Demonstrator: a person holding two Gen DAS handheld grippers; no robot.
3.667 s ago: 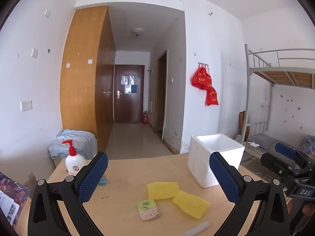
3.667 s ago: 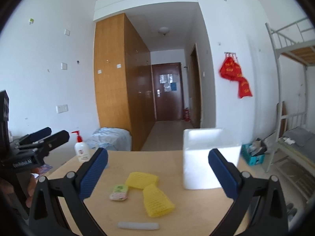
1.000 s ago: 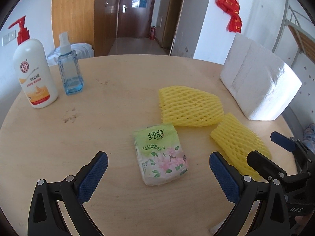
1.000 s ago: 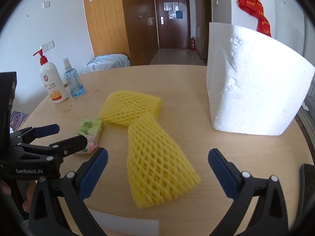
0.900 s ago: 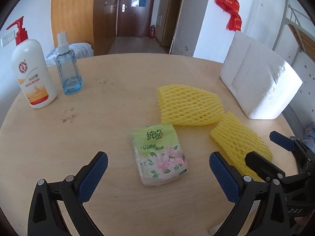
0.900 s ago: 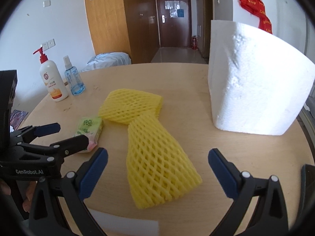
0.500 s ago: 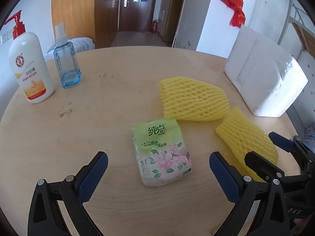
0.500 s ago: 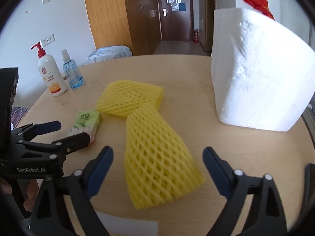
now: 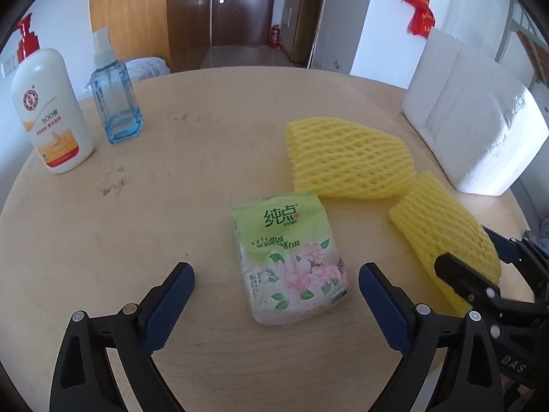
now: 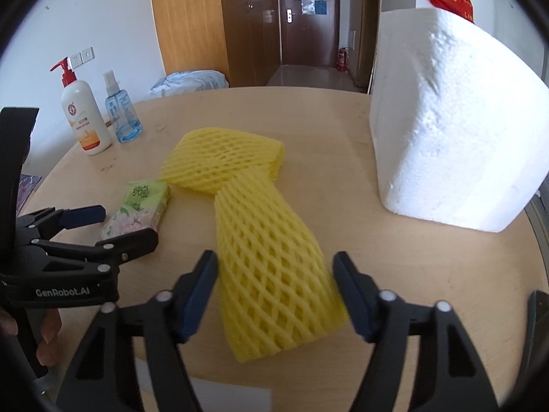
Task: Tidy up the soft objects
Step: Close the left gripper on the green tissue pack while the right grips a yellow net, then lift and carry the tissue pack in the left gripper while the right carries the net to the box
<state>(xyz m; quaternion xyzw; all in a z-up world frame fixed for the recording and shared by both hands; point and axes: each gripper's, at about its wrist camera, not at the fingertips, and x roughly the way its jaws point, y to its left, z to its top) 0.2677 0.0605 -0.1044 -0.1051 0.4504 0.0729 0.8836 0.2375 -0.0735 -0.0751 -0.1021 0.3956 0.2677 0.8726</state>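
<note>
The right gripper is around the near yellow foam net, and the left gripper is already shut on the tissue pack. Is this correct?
Not quite. The left gripper is open, its jaws standing apart on either side of the tissue pack, as the left wrist view shows. The right gripper is indeed around the near yellow foam net.

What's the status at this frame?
Left gripper open, straddling tissue pack. Right gripper open around near foam net, not clamped. Nothing in the way.
</note>
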